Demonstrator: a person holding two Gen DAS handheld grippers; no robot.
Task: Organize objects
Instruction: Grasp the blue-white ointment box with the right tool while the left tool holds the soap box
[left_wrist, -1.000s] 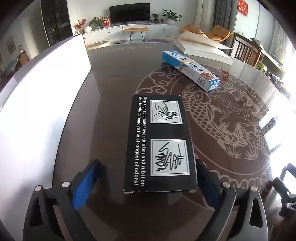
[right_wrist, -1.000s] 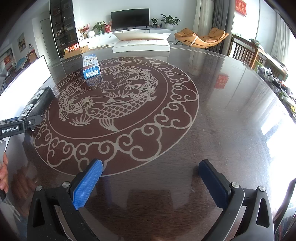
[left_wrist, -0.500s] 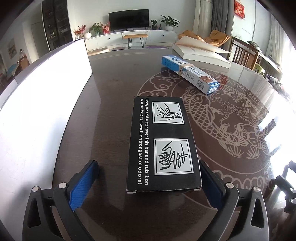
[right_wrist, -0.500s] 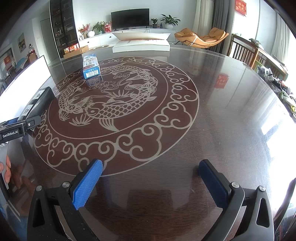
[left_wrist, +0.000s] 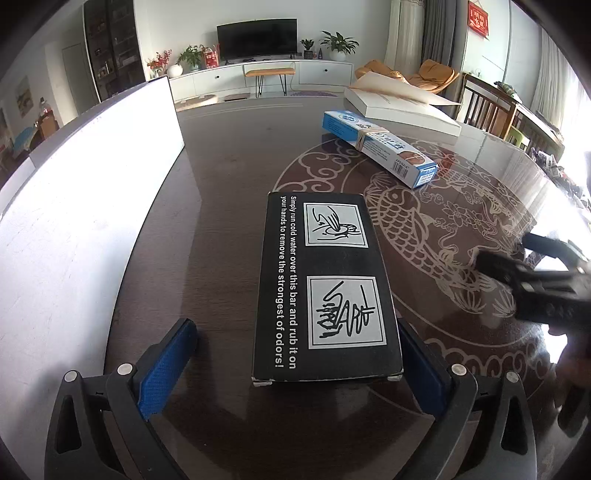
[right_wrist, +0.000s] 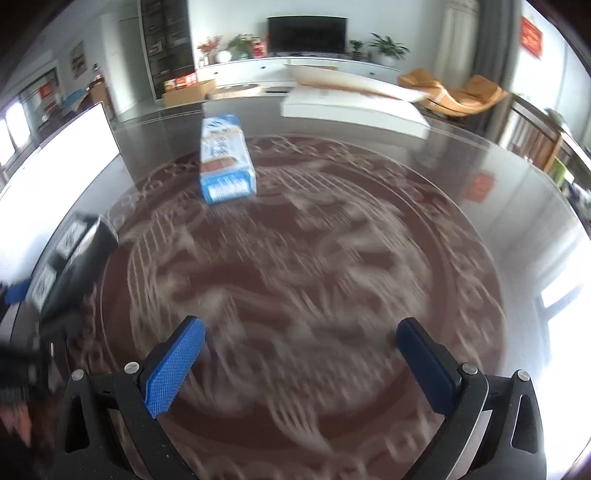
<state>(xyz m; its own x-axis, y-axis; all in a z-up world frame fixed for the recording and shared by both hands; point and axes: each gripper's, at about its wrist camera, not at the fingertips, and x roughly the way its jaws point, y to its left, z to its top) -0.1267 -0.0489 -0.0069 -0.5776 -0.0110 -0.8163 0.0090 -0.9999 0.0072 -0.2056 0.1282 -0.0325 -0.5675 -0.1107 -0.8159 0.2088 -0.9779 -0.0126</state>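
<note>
A black box (left_wrist: 325, 288) with white print and two line drawings lies flat on the dark table, its near end between the blue pads of my open left gripper (left_wrist: 295, 365); the right pad sits close against its side, the left pad stands well apart. The same black box (right_wrist: 70, 266) shows at the left in the blurred right wrist view. A blue and white box (left_wrist: 380, 147) with a band around it lies farther out, also seen as the blue box (right_wrist: 226, 166) ahead of my open, empty right gripper (right_wrist: 299, 362). The right gripper body (left_wrist: 539, 284) enters the left wrist view.
A large white panel (left_wrist: 74, 206) stands along the table's left side. A flat white box with a raised lid (left_wrist: 399, 107) lies at the far edge. The table (left_wrist: 221, 184) has a koi and cloud pattern. Chairs stand at the far right.
My right gripper has swept forward and left over the table, toward the blue box, blurring its view. The left gripper has stayed around the black box's near end.
</note>
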